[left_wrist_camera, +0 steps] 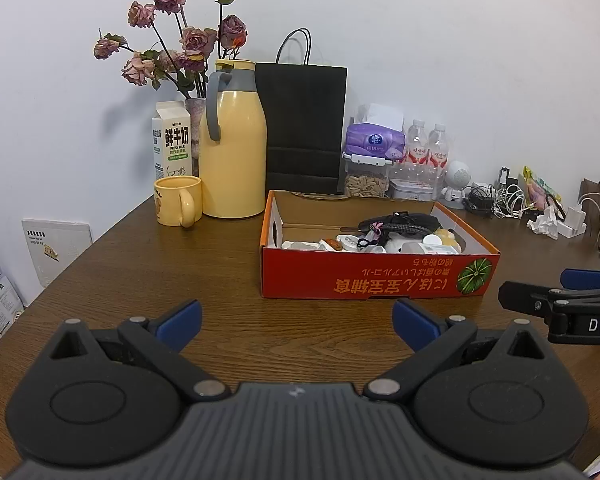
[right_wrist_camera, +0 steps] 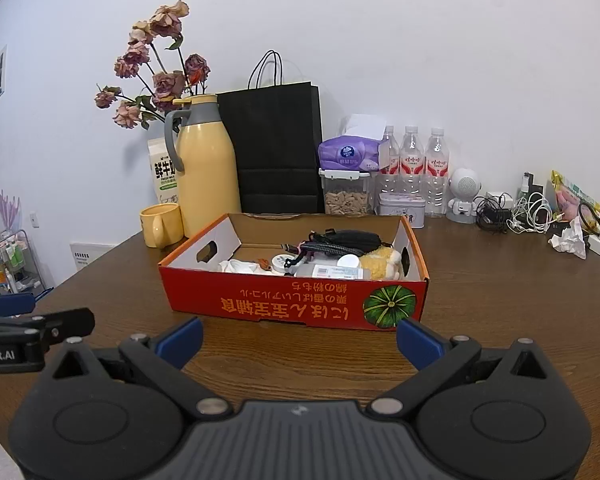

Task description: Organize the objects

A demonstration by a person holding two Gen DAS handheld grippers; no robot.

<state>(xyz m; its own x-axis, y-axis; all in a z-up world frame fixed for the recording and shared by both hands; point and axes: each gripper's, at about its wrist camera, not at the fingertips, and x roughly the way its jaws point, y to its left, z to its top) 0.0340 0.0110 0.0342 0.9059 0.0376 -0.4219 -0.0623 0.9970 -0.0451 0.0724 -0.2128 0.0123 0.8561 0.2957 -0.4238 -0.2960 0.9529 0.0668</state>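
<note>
The lower parts of the small items in the red cardboard box [right_wrist_camera: 292,304] are hidden behind its front wall, and several of them are too small to be identified. The milk carton [right_wrist_camera: 162,176] is half covered by the yellow thermos [right_wrist_camera: 206,172], while the vase [left_wrist_camera: 196,114] holding the dried roses is almost wholly concealed in the left wrist view. The right gripper [left_wrist_camera: 564,300] is cut off by the right edge there, so its jaws cannot be judged from that picture.

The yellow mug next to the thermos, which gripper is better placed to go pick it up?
Left, probably. The yellow mug sits at the table's left, nearer the open left gripper; the red box stands right before the right gripper.
</note>
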